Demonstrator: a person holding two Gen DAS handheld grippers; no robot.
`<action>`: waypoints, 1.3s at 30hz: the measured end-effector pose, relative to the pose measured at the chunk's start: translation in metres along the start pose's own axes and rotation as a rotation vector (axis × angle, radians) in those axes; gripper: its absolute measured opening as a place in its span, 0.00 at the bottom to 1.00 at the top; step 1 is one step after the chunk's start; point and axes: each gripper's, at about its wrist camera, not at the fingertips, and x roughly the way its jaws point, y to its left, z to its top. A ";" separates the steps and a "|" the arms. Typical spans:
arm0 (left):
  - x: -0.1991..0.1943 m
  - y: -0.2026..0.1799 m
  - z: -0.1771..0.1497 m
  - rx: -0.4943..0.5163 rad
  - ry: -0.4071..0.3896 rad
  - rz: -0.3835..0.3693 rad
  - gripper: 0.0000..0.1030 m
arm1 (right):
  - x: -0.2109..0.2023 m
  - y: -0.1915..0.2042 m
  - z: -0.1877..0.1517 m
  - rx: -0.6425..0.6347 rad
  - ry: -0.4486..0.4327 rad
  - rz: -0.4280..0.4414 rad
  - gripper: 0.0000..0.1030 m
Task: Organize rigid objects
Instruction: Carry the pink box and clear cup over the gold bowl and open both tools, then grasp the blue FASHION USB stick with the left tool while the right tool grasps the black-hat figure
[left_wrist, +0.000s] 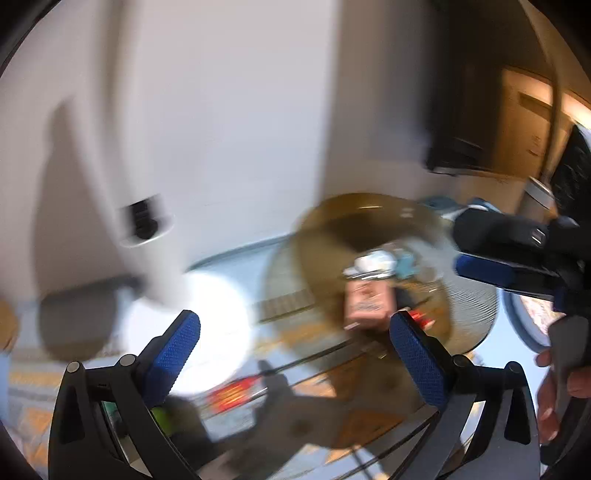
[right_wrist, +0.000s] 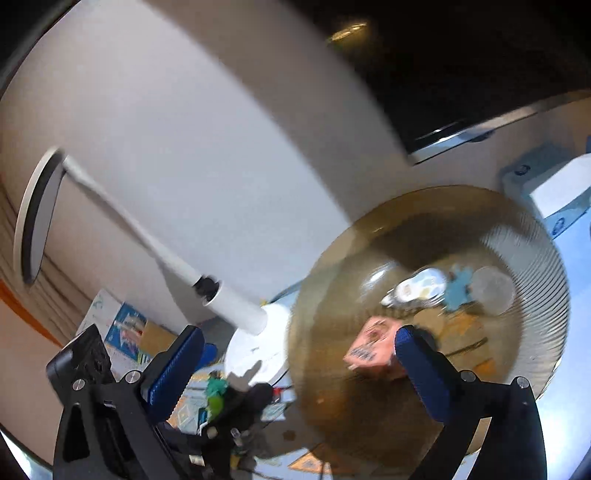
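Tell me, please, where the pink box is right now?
The pink box lies inside the amber bowl, low in the right wrist view, beside the right gripper's right finger.

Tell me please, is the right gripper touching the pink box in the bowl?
Cannot tell. In the blurred right wrist view the right gripper has its jaws wide open, and one fingertip overlaps the pink box in the bowl, showing neither contact nor gap.

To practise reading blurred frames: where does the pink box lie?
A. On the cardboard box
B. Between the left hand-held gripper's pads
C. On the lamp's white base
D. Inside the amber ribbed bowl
D: both wrist views show the pink box lying inside the amber ribbed bowl, among other small items, with no pads touching it.
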 end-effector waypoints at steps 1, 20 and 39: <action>-0.008 0.014 -0.006 -0.021 0.000 0.031 0.99 | 0.003 0.009 -0.006 -0.017 0.010 0.004 1.00; -0.035 0.170 -0.141 -0.171 0.219 0.281 0.99 | 0.128 0.101 -0.161 -0.435 0.275 -0.160 1.00; -0.009 0.174 -0.142 -0.271 0.234 0.315 1.00 | 0.163 0.105 -0.167 -0.521 0.310 -0.293 1.00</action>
